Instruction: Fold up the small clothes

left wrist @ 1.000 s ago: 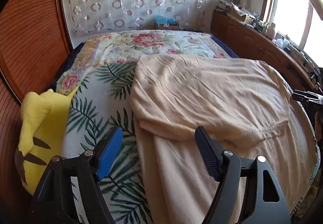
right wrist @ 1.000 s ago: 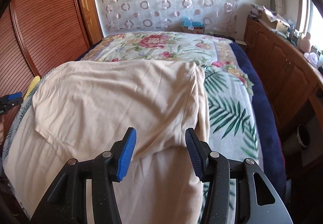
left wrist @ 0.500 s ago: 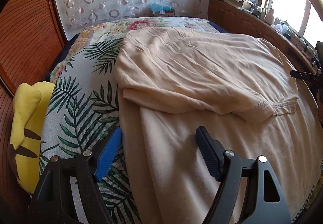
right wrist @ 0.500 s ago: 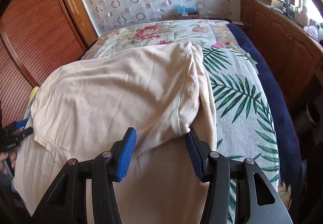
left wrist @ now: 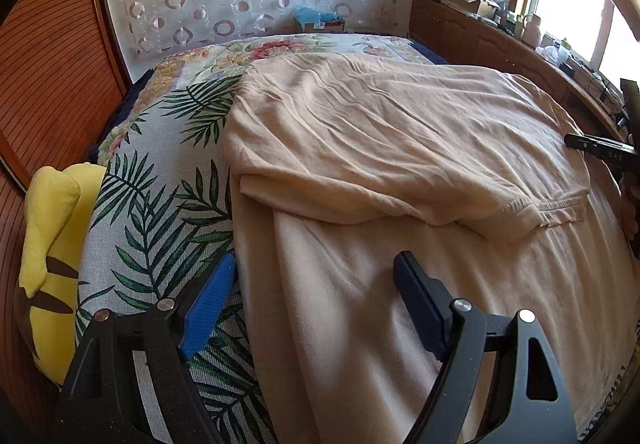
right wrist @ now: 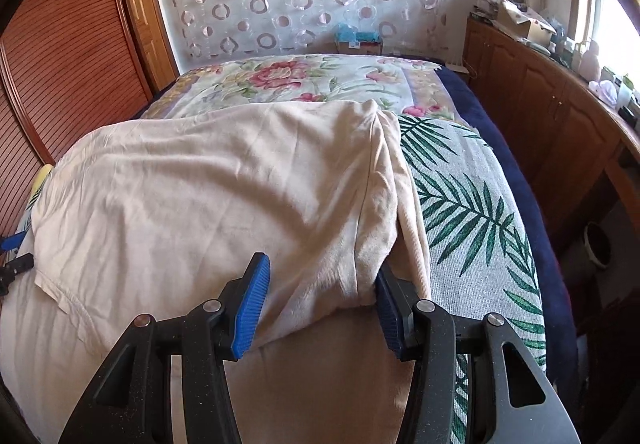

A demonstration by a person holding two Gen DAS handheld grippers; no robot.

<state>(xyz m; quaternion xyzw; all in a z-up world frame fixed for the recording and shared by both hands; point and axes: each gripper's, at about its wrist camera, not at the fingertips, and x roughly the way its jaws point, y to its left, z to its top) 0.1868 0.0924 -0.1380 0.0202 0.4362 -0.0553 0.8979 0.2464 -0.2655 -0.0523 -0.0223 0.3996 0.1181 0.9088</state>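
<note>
Beige shirt folded on bed. Left gripper jaws wide, opening, pressing nothing. Right gripper half-spread, grip on cloth unclear.

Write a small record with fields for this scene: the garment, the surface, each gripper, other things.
garment: beige cotton shirt, far half folded toward the camera, hem on top
surface: palm-leaf printed bed cover
left gripper: jaws opening, over the shirt's left edge, gripping nothing
right gripper: folded edge between the jaws, hold unclear
other: yellow plush toy at the bed's left edge
</note>
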